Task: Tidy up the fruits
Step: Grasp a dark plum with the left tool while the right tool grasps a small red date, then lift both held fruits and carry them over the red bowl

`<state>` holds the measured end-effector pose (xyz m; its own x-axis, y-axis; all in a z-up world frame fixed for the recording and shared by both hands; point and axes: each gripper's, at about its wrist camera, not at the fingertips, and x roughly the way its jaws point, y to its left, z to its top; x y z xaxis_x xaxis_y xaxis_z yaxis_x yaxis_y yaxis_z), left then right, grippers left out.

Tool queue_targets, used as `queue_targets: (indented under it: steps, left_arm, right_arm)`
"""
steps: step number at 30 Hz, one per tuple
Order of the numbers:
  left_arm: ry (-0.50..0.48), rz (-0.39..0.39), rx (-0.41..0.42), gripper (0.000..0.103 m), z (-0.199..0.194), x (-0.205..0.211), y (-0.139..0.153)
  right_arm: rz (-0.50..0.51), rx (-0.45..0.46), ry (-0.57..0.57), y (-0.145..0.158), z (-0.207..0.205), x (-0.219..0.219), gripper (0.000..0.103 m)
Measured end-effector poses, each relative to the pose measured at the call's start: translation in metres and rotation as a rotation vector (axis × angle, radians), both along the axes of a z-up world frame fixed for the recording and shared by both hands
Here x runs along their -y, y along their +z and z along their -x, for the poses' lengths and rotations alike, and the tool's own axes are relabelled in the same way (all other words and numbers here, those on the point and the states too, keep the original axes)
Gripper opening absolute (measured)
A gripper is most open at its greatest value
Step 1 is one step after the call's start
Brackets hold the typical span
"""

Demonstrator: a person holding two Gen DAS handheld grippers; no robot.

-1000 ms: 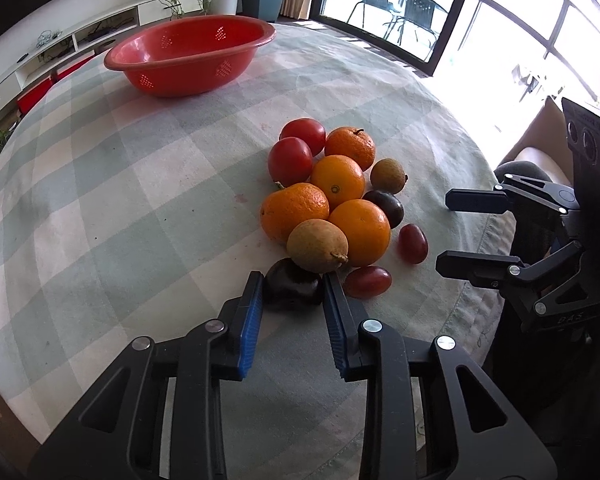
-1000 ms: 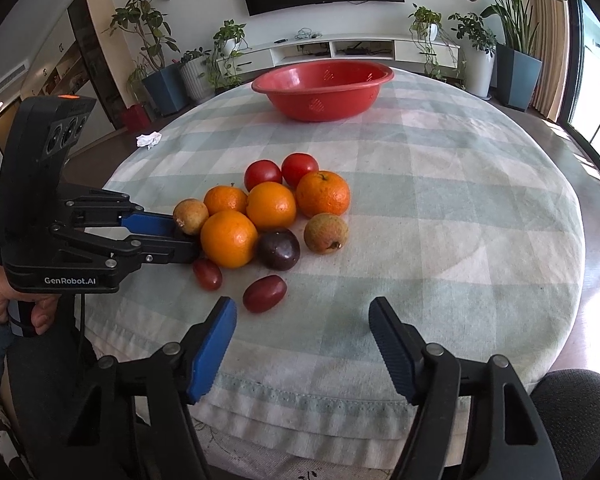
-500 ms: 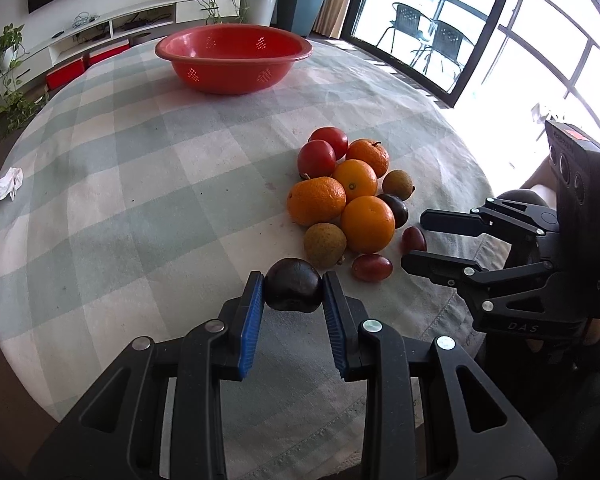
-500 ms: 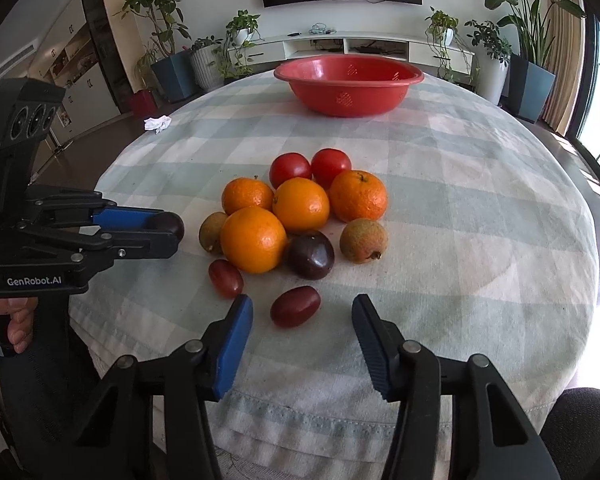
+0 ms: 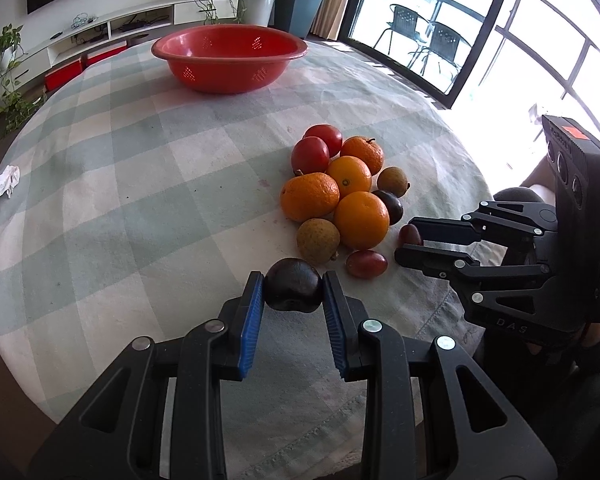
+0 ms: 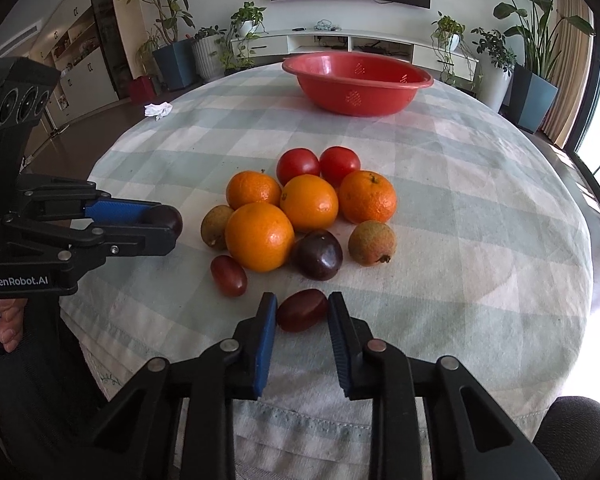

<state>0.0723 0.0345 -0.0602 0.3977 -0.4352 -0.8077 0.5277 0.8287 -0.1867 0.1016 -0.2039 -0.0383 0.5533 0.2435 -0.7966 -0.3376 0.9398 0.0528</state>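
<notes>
Both grippers loaded, red basket still across the table

The right gripper (image 6: 302, 314) is clamped on a small red oval fruit (image 6: 301, 310), its long axis lying crosswise between the pads; the left gripper (image 5: 293, 290) is closed on a dark plum (image 5: 293, 289). The red basket (image 5: 228, 58) is seen straight ahead, well beyond the fruit pile (image 5: 340, 192).

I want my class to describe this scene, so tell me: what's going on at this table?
A person holds a gripper in each hand over a pile of fruit on a checked tablecloth. The left gripper is shut on a dark plum, held clear of the pile. The right gripper has closed on a small red tomato at the near edge of the pile. Oranges, tomatoes and other fruit lie on the cloth. The red bowl at the far side looks empty.
</notes>
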Motion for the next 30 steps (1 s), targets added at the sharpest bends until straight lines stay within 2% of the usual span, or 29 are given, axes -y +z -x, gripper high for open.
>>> queue_targets:
  steps: [13,18,20,24,30]
  left_arm:
    - [0.036,0.032,0.008,0.028,-0.002,-0.005,0.003]
    - [0.066,0.079,0.0,0.028,-0.007,-0.013,0.009]
    - [0.08,0.072,0.011,0.028,-0.011,-0.016,0.014]
    - [0.119,0.069,0.06,0.028,-0.027,-0.029,0.037]
    - [0.162,0.069,0.172,0.028,-0.077,-0.035,0.092]
  right_arm:
    - [-0.083,0.016,-0.022,0.016,0.0,0.018,0.028]
    - [-0.098,0.039,-0.057,0.026,-0.009,0.037,0.028]
    - [-0.099,0.051,-0.083,0.031,-0.016,0.051,0.028]
    - [-0.103,0.089,-0.142,0.048,-0.037,0.086,0.028]
    - [-0.104,0.174,-0.191,0.089,-0.086,0.13,0.028]
